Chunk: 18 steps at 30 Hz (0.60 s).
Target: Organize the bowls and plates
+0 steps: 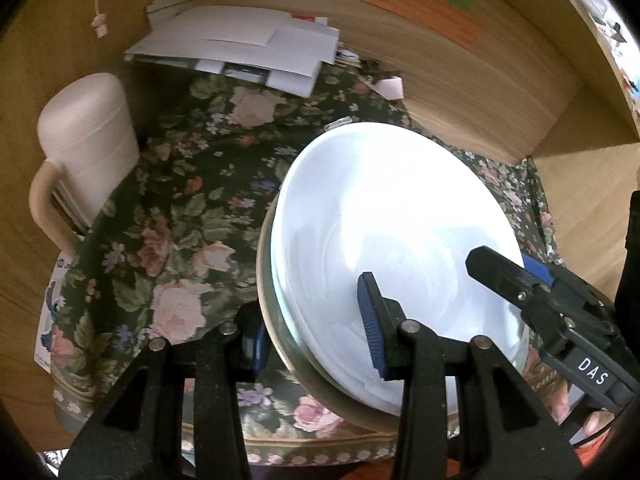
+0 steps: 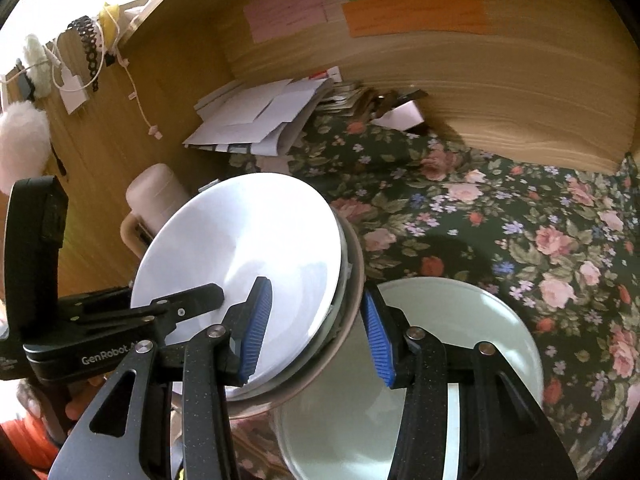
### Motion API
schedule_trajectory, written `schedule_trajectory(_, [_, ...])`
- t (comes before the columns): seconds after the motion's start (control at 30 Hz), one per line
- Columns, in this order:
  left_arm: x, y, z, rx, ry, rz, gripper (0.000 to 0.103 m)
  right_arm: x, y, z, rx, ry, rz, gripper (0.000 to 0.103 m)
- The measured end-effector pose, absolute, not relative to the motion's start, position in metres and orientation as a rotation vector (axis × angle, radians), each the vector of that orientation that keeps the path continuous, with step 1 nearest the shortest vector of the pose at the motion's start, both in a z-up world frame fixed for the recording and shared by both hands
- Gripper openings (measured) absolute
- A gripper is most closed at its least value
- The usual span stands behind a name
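Stack of round white ceramic plates (image 1: 384, 216) sits tilted inside a beige-rimmed bowl (image 1: 267, 300), held up over the floral-cloth counter (image 1: 168, 208). Left gripper (image 1: 316, 338) straddles the stack's near rim: one blue pad on the top plate's face, the other under the bowl's outer wall, so it looks clenched on the stack. Right gripper (image 2: 316, 332) does likewise from the other side, one blue pad (image 2: 256, 332) over the white plate face, the other outside the bowl rim; actual contact hard to confirm in either view. Second pale green-white round plate (image 2: 460, 344) lies flat on the cloth, below and just beside the held stack in the right wrist view. Cream plastic lidded jug (image 1: 86, 140) with handle stands at the cloth's left edge, near the wood wall. Pile of white papers (image 1: 240, 48) in the back corner. Orange and green paper strips (image 2: 412, 12) on the wood back panel.
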<state>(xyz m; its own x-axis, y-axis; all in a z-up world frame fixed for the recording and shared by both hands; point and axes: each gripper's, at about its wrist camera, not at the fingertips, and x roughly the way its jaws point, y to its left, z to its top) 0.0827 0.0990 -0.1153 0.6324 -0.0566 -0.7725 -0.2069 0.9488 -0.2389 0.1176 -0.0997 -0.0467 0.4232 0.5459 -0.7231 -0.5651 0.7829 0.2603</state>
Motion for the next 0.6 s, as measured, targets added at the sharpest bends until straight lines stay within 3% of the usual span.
schedule_trajectory(0.6, [0.098, 0.056, -0.12, -0.264, 0.919, 0.059, 0.039, 0.12, -0.14, -0.061, 0.027, 0.937, 0.632, 0.042])
